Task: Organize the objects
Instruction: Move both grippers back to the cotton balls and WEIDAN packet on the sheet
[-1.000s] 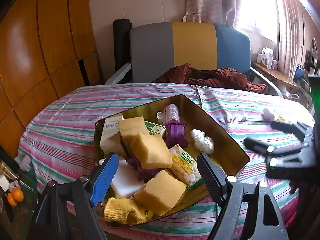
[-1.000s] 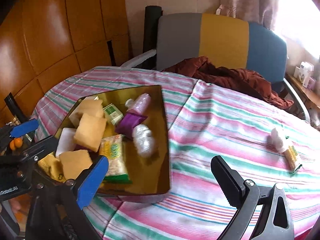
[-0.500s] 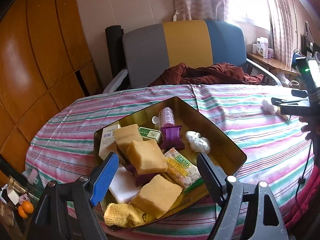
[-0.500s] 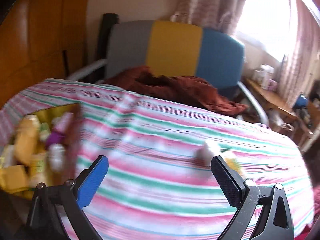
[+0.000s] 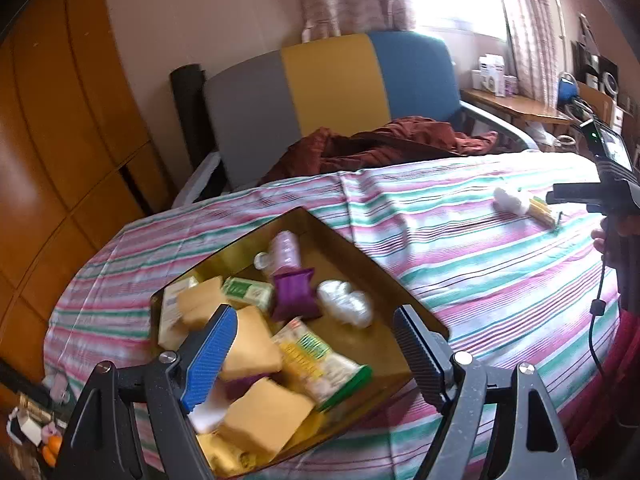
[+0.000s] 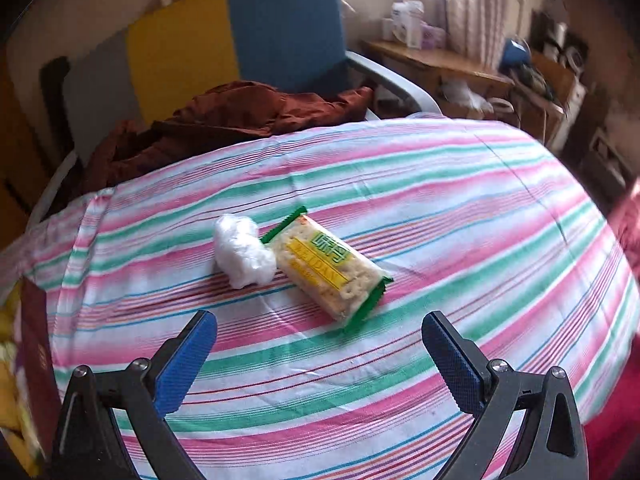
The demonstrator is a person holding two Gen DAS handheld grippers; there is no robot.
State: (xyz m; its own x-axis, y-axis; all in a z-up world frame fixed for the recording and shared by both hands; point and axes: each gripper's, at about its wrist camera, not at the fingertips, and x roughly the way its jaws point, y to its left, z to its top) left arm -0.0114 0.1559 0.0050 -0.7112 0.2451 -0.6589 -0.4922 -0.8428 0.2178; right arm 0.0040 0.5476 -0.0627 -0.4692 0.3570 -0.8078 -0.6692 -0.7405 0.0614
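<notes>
A gold tin box (image 5: 384,280) on the striped tablecloth holds several yellow sponges (image 5: 264,416), a snack packet (image 5: 316,360), a purple pouch (image 5: 294,292), a small bottle (image 5: 282,248) and a white plastic wad (image 5: 346,304). My left gripper (image 5: 316,348) hangs open over the box's near end, holding nothing. Farther right on the cloth lie a green-edged cracker packet (image 6: 328,266) and a white plastic wad (image 6: 242,250) side by side. My right gripper (image 6: 320,364) stands open just short of them, empty. The right gripper (image 5: 592,196) also shows beside those two items in the left wrist view.
A grey, yellow and blue chair (image 5: 332,92) with a rust-brown garment (image 5: 384,148) stands behind the table. A wooden side table (image 6: 440,60) with clutter is at the right. Wood panelling (image 5: 60,140) runs along the left. The box's edge (image 6: 36,360) shows at far left.
My right gripper has swung right, away from the box, and now faces the cracker packet and white wad. The left gripper stayed over the box, shifting slightly.
</notes>
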